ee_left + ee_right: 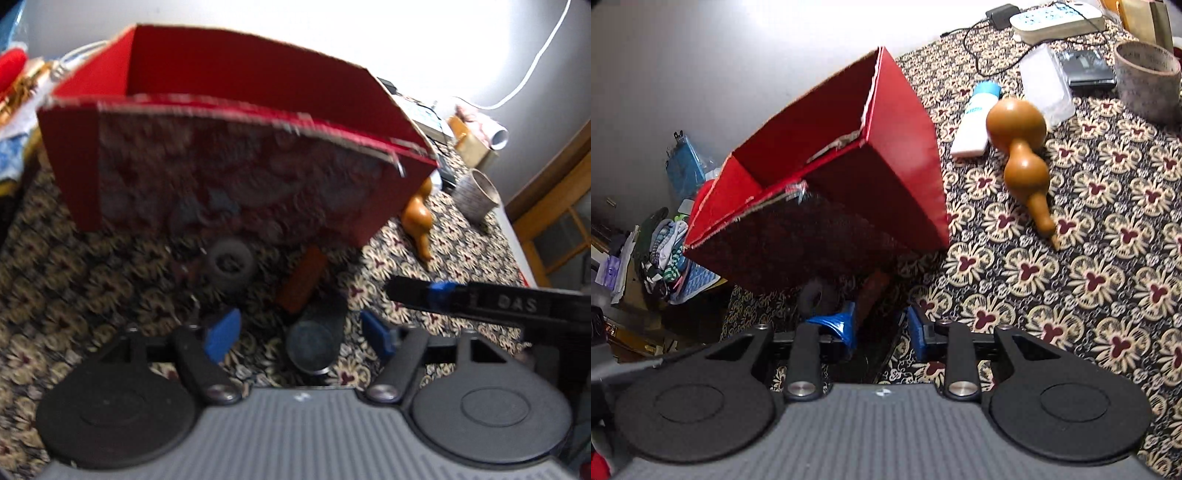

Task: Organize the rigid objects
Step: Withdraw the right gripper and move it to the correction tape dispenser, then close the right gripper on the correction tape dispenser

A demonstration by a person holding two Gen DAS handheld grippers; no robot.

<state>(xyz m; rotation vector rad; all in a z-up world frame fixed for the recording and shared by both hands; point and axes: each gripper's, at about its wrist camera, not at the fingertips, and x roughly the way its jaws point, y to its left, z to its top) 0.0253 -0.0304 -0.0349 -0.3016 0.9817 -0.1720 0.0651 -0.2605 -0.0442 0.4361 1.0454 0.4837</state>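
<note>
A red cardboard box [236, 110] stands open-topped on the flowered cloth, also the red box [897, 155] in the right wrist view. In front of it lie a grey ring-shaped roll [231, 264], an orange-brown block [304, 280] and a dark round tin [312, 343]. My left gripper [299, 336] is open, its blue pads wide on either side of the tin without touching it. My right gripper [881, 326] has a narrow gap with nothing in it, and the brown block [873, 291] lies just ahead in shadow. Its finger [424, 295] reaches in from the right.
A wooden gourd [1023, 155] lies right of the box, with a white tube [975, 122], a clear plastic case [1047, 86] and a patterned cup [1148, 79] behind it. A remote control [1056, 16] and cables sit at the back. Clothes are piled off the table's left edge [665, 251].
</note>
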